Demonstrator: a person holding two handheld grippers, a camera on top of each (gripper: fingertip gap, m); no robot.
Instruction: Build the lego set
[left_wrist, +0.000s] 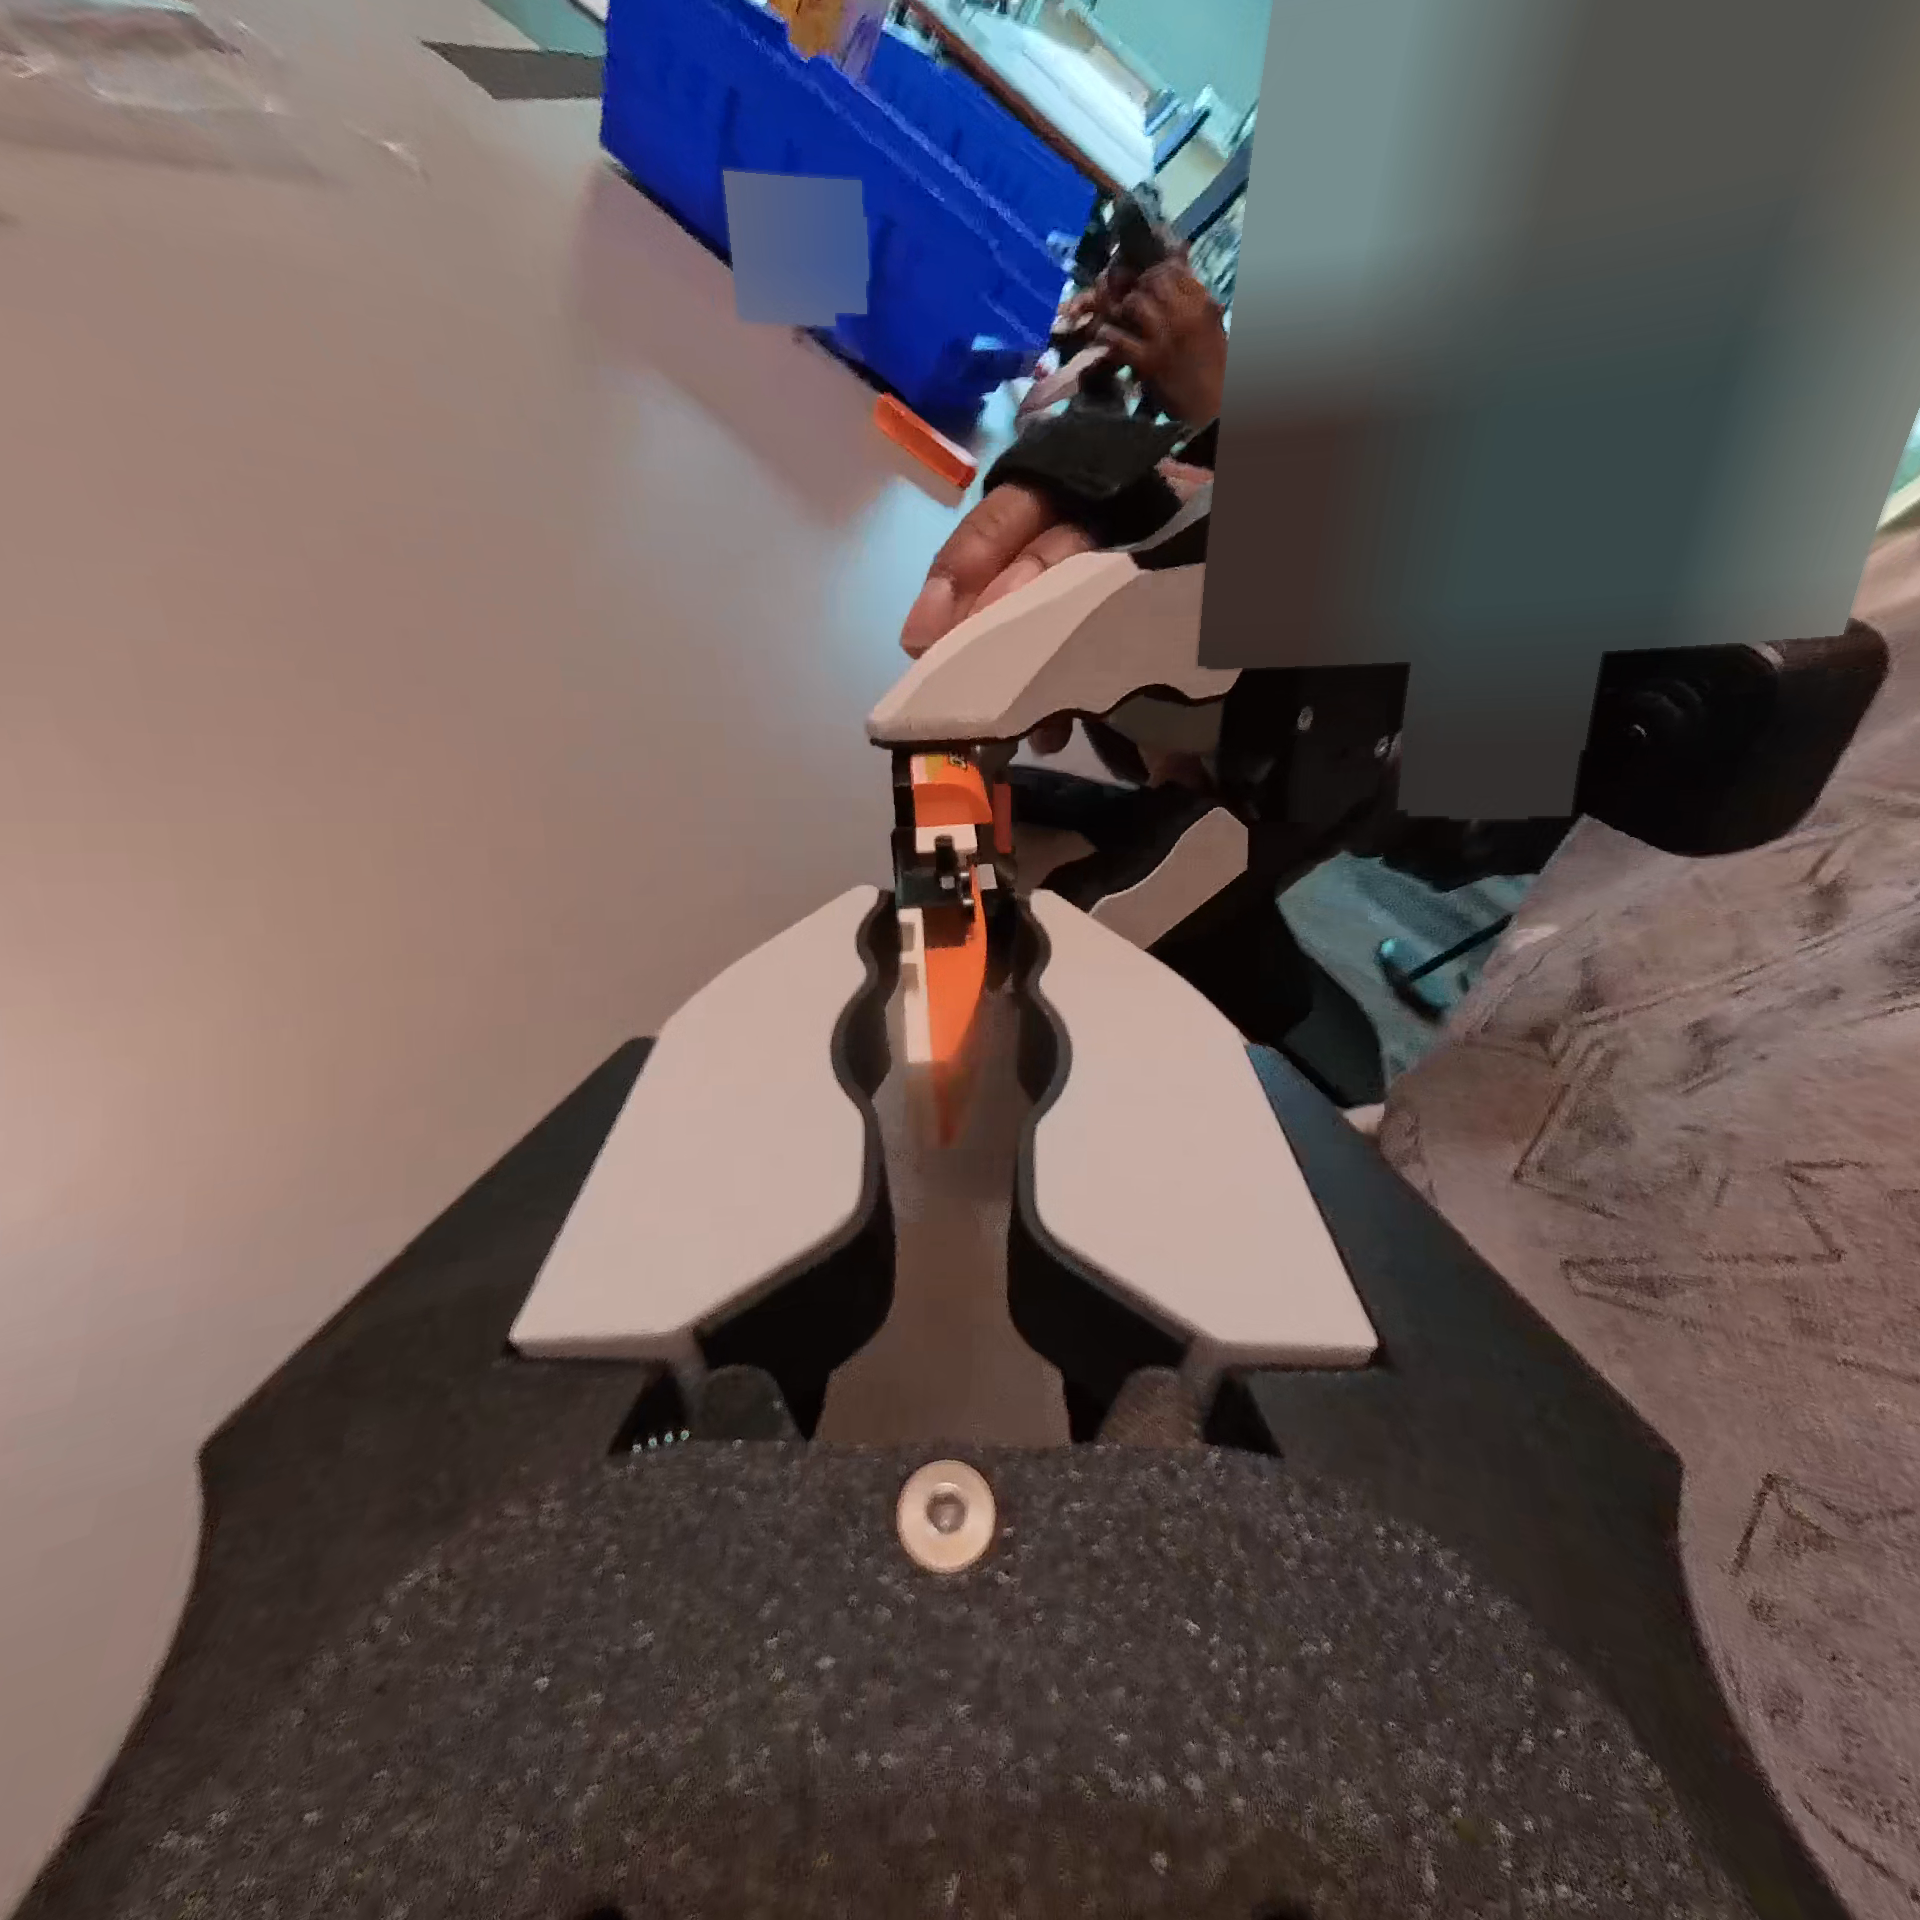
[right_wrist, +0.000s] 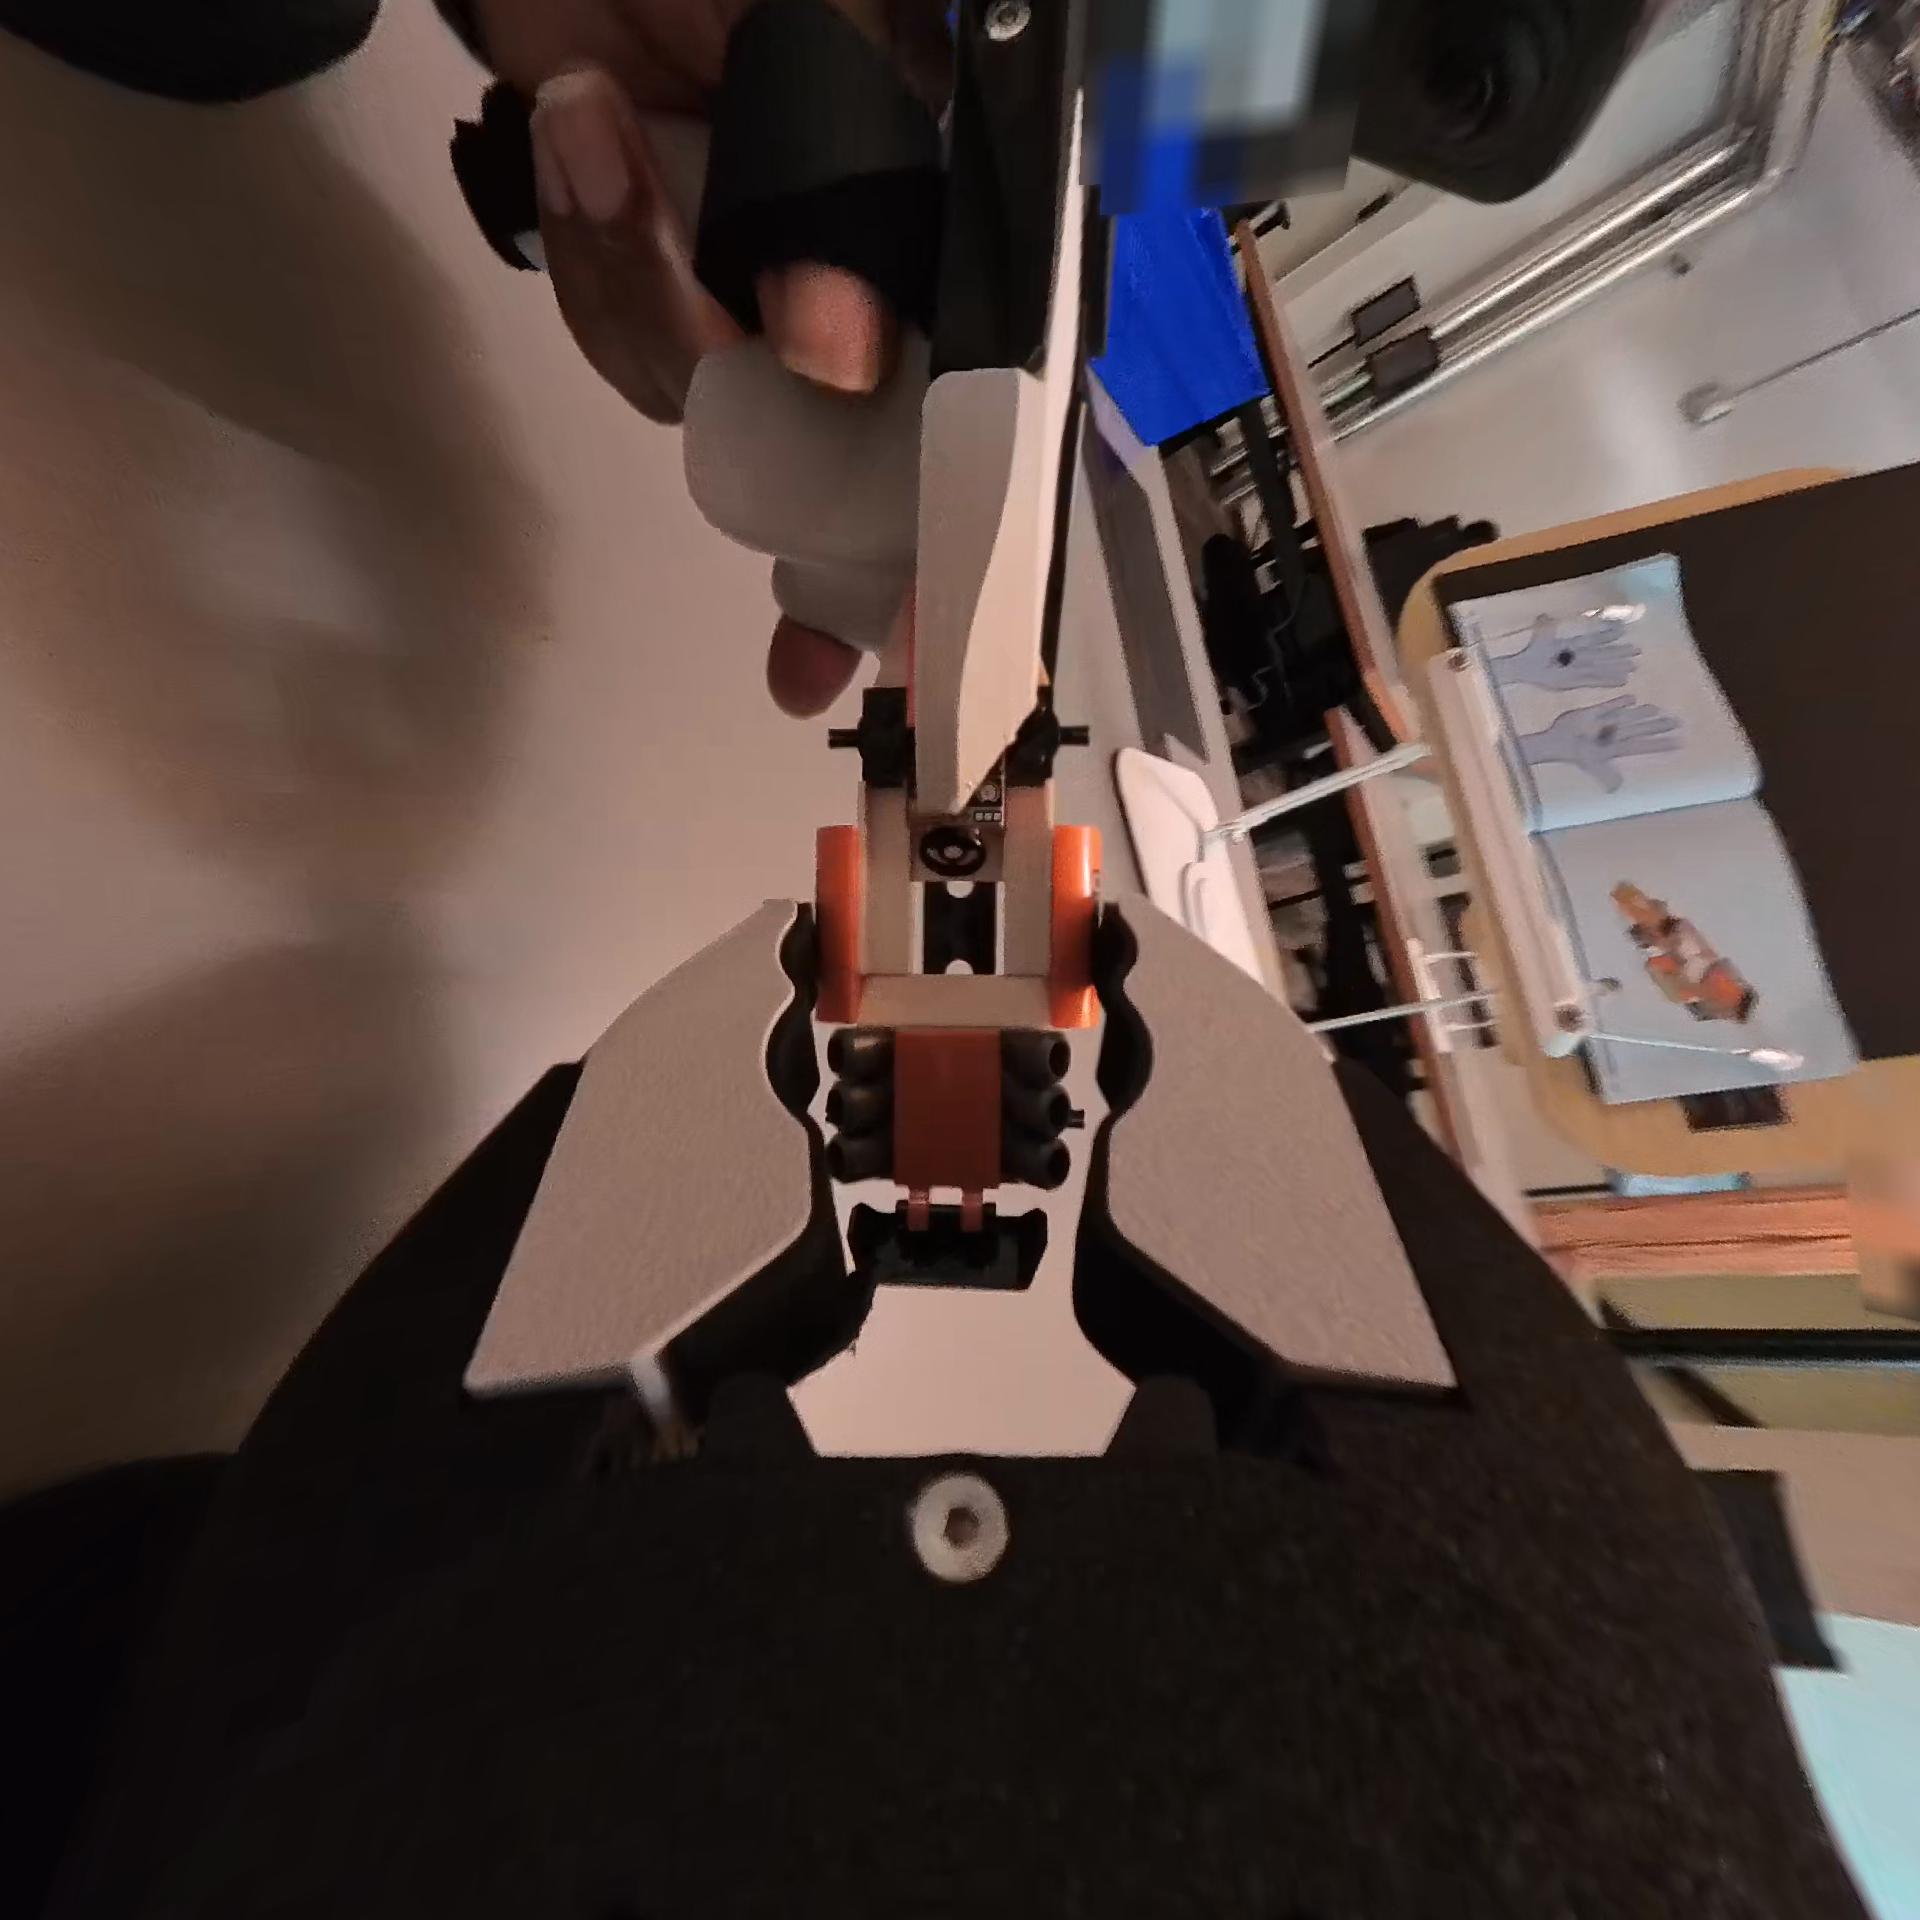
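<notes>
A small lego model (right_wrist: 956, 935) of orange, white and black bricks is held in the air between both grippers. In the right wrist view my right gripper (right_wrist: 956, 914) is shut on its orange sides, with black wheel-like parts and a brown plate nearer the camera. My left gripper's white finger (right_wrist: 977, 623) comes down from above onto the model's far end. In the left wrist view my left gripper (left_wrist: 954, 904) is shut on the model's thin orange and white edge (left_wrist: 951, 977). The right gripper's finger (left_wrist: 1018, 644) clamps the model from the far side.
A blue bin (left_wrist: 831, 208) stands at the back of the white table (left_wrist: 416, 623), with a loose orange brick (left_wrist: 925, 442) beside it. An open instruction booklet (right_wrist: 1621, 831) on a stand and a white tray (right_wrist: 1174, 831) lie to the right. Gloved hands (right_wrist: 623, 208) hold the grippers. Only a small space, under 4 cm, lies between the two pairs of fingers.
</notes>
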